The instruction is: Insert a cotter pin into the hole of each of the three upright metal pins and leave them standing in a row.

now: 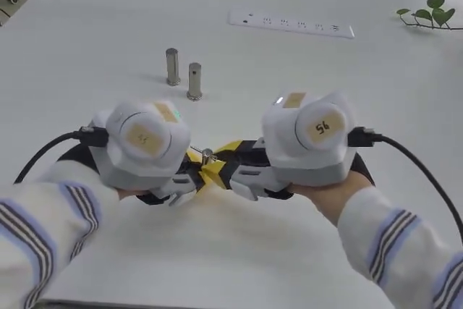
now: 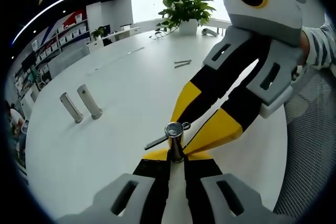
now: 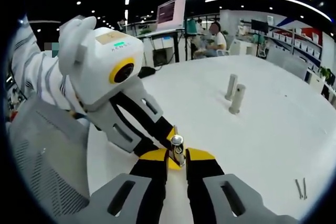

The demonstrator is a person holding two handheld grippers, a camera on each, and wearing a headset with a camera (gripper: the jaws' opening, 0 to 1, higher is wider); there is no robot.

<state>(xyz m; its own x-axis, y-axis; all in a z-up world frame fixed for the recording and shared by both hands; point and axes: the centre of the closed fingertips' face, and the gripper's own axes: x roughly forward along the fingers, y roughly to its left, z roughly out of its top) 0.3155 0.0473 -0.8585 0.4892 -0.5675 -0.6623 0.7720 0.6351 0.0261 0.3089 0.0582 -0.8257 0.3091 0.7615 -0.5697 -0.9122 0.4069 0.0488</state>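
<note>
Working the first of three. Left gripper (image 2: 177, 159) is pinching the short silver cylindrical metal pin (image 2: 175, 140) low on its shaft, holding it upright at 6 o'clock in the head view. I can't tell if its base is touching the white table (image 1: 304, 92). The thin steel cotter pin (image 2: 156, 142) is sitting through the cross-hole, with its leg poking out at 8 o'clock. Right gripper (image 3: 177, 160) is reaching in from 1 o'clock, jaws pressed together, apparently on the loop end. Second silver pin (image 1: 172, 66) and third silver pin (image 1: 194, 81) are standing at 11 o'clock with no cotters visible. Spare cotter pins (image 2: 182, 64) are lying at 12 o'clock. Next: seat it fully, release, stand the pin in line, fetch a spare.
</note>
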